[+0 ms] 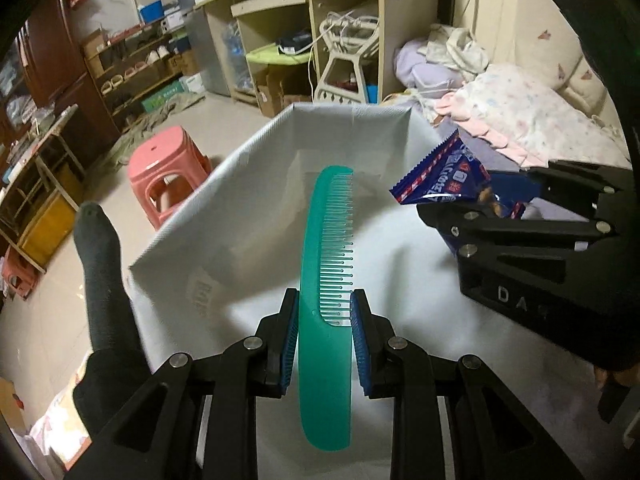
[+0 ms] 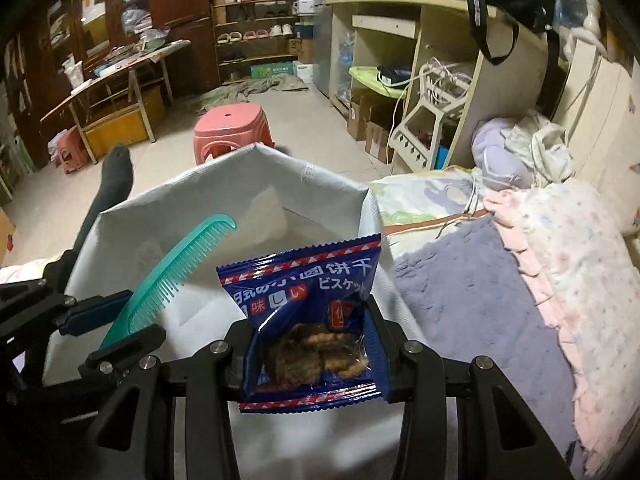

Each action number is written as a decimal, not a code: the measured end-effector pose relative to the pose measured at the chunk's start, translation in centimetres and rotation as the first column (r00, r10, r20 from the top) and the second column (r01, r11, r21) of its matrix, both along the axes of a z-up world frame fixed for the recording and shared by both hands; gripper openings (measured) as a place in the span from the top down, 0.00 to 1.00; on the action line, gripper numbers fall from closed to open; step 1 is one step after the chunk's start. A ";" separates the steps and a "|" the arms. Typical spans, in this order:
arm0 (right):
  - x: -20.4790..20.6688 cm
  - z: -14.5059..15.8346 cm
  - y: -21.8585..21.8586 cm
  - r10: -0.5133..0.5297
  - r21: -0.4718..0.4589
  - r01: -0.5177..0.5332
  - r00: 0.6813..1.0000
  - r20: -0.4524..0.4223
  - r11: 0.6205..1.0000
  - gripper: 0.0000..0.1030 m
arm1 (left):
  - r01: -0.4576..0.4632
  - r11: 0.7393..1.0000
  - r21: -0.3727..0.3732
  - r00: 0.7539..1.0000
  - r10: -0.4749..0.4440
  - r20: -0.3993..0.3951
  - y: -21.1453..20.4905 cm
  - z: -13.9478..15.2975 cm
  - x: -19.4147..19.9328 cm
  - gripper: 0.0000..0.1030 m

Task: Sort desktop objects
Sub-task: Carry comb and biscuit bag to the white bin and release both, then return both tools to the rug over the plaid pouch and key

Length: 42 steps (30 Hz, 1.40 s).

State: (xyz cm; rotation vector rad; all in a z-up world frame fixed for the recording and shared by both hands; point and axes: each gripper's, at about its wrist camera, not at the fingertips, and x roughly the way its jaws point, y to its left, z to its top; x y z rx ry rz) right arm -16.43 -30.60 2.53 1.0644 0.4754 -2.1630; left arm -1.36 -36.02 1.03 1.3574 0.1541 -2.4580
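From the left wrist, the left gripper (image 1: 325,320) has its jaws clamped on a green comb (image 1: 326,280), held above an open white bag (image 1: 224,216). A socked foot (image 1: 98,240) sticks up left of the bag; a pink stool (image 1: 168,168) stands beyond it.

From the right wrist, the right gripper (image 2: 310,344) jaws pinch a blue biscuit packet (image 2: 308,320) over the bag's near right edge. A bed (image 2: 500,280) lies right, a desk (image 2: 420,40) far behind.
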 end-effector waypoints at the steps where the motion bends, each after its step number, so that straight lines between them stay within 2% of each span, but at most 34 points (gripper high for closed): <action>1: -0.2 -0.4 -0.1 -0.004 -0.001 0.004 1.000 0.009 1.000 0.60 | 0.002 1.000 0.012 1.000 -0.002 0.010 -0.3 -0.5 -0.3 0.74; 3: -0.5 -1.3 -0.4 0.000 0.005 0.000 1.000 0.029 1.000 0.56 | 0.002 1.000 0.017 0.999 -0.002 0.034 -0.4 -1.1 -0.6 0.59; 5: -0.9 -2.0 -0.4 0.001 0.004 -0.001 0.999 0.037 1.000 0.52 | 0.003 1.000 0.007 0.999 -0.003 0.045 -0.2 -1.2 -0.7 0.31; 7: -1.0 -2.3 -0.3 0.006 0.001 -0.006 0.999 0.033 1.000 0.38 | 0.003 1.000 -0.017 1.000 -0.002 0.023 0.1 -0.7 -0.5 0.21; 8: -1.0 -2.3 -0.3 0.000 -0.001 0.000 1.000 0.023 1.000 0.27 | -0.001 1.000 -0.027 1.000 0.001 0.007 0.1 -0.3 -0.3 0.15; 9: -1.0 -2.1 -0.1 0.001 -0.016 -0.001 1.000 0.016 1.000 0.26 | -0.004 0.999 -0.032 1.000 0.004 -0.003 0.1 -0.1 -0.2 0.13; 24: -0.6 -0.8 1.0 -0.018 -0.068 0.021 0.999 0.050 0.997 0.26 | -0.012 0.999 -0.035 1.000 0.011 -0.025 0.7 0.9 0.3 0.12; 29: 0.5 0.7 2.2 -0.029 -0.054 0.030 0.999 0.021 0.998 0.26 | 0.009 0.998 -0.056 0.998 -0.013 -0.069 2.8 3.0 1.1 0.12; 34: 2.2 3.6 6.2 -0.076 -0.066 0.075 0.997 -0.019 0.995 0.26 | 0.100 0.993 -0.066 0.989 -0.107 -0.107 7.6 5.5 0.9 0.12; 37: 3.2 5.2 10.2 -0.141 -0.073 0.138 0.990 -0.029 0.988 0.26 | 0.166 0.984 -0.061 0.977 -0.173 -0.123 11.1 6.5 0.6 0.12; 42: 4.6 6.7 17.8 -0.276 -0.083 0.273 0.961 -0.027 0.958 0.26 | 0.266 0.963 -0.043 0.956 -0.269 -0.119 17.1 6.4 -0.2 0.12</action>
